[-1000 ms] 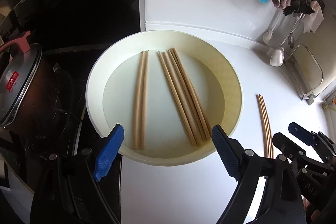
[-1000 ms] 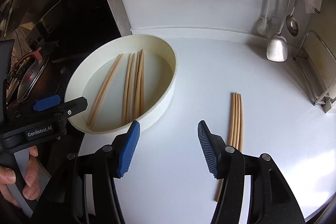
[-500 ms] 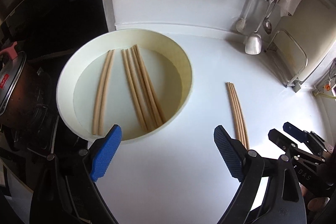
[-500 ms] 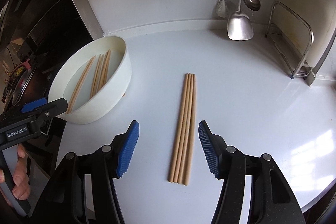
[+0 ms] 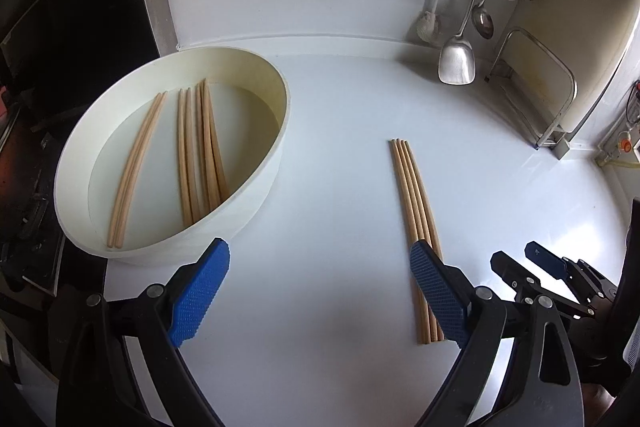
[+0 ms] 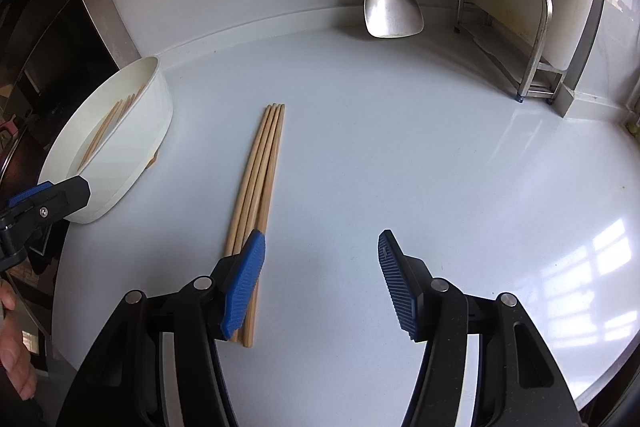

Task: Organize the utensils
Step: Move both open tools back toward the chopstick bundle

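Right wrist view — 4 chopsticks (image 6: pixel 260 187) beside basin (image 6: pixel 132 155).

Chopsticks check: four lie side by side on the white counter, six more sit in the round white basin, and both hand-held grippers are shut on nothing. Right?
Not quite: both hand-held grippers, left and right, are open and empty, as each wrist view shows. The four chopsticks on the counter and six in the basin are as you say.
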{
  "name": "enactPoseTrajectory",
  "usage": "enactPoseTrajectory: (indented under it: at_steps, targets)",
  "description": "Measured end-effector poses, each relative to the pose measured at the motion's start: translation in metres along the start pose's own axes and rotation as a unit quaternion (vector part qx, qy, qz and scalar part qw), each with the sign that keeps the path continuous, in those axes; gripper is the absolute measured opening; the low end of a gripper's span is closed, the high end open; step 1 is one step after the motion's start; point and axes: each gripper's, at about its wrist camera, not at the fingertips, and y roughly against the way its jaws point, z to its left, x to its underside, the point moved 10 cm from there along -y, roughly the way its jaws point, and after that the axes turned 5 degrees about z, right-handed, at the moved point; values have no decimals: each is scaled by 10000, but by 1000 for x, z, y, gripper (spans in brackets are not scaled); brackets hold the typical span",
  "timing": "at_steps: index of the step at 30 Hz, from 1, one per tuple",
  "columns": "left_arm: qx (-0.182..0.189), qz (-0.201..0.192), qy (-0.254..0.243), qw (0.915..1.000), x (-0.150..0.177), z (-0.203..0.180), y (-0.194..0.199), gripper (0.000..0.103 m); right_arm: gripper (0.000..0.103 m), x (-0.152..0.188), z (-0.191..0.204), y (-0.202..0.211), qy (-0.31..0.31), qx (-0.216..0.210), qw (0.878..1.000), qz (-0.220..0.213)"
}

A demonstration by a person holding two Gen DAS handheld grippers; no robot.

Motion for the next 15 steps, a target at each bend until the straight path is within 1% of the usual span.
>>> enactPoseTrajectory:
  at_steps: [3, 5, 7, 11, 15]
  targets:
    - [-4, -123, -21, 9999, -1, -6, -7, 90, 57, -5, 2, -9, 30, -62, 9999, -130]
    - [-121, -217, -119, 9996, -3, -9, -10, 90, 57, -7, 6, -16, 83, 15, 9998, -168]
    - [-161, -300, -177, 9993, -4, -11, -14, 90, 57, -9, 8, -25, 94, -2, 9998, -193]
    - [-97, -237, -154, 9996, -2, -10, -26, 90, 57, -10, 13, -35, 51, -23, 9997, -217]
    - [-83, -215, -92, 9997, 0, -5, -30, 90, 57, -9, 18, -41, 186, 65, 9996, -207]
